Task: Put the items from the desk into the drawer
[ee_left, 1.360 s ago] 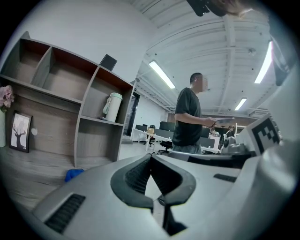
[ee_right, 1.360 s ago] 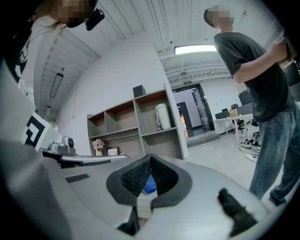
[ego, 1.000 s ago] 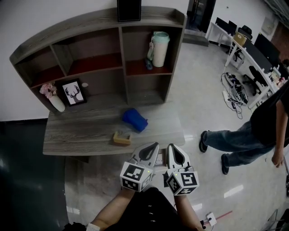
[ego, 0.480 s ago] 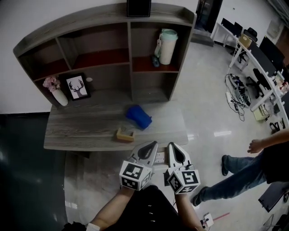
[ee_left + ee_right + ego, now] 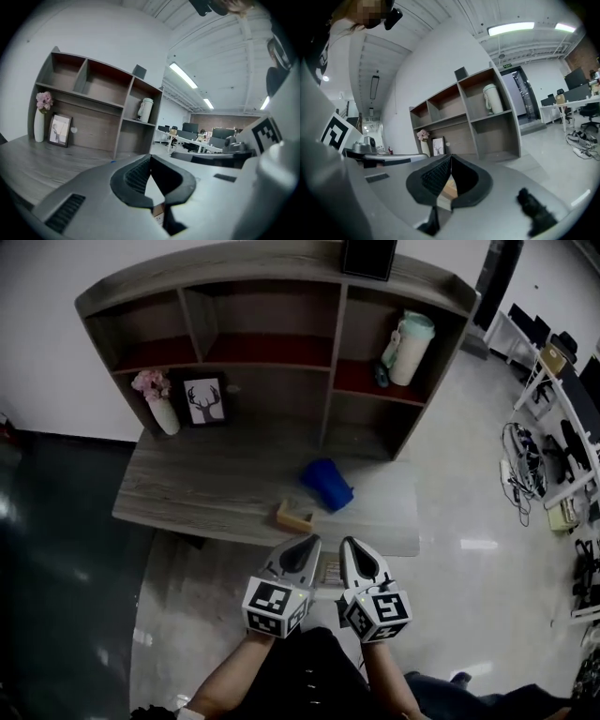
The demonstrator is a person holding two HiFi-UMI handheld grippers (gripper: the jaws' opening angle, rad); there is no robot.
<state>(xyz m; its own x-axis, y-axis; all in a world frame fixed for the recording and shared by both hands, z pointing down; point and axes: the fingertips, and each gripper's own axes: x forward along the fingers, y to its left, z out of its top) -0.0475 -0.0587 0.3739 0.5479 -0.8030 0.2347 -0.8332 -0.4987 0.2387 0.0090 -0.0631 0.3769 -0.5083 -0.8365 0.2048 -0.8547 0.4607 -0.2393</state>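
On the grey wooden desk [image 5: 206,493] lie a blue pouch-like item [image 5: 327,484] and, just in front of it, a small tan box [image 5: 293,517] near the front edge. My left gripper [image 5: 302,547] and right gripper [image 5: 352,550] are held side by side in front of the desk edge, below the tan box, touching nothing. In the left gripper view the left gripper [image 5: 150,160] has its jaw tips together with nothing between them. The right gripper [image 5: 451,159] looks the same in its own view, with the tan box [image 5: 448,189] seen past its pads.
A shelf unit [image 5: 281,343] stands on the back of the desk, holding a pale green tumbler [image 5: 411,348], a deer picture [image 5: 204,399] and a vase of pink flowers [image 5: 157,401]. A dark box [image 5: 367,257] sits on top. Cables and office desks [image 5: 553,418] are at right.
The view has swung left, so the desk and shelf sit further right in the picture. The person who walked at right has left the view. Both grippers stay shut side by side.
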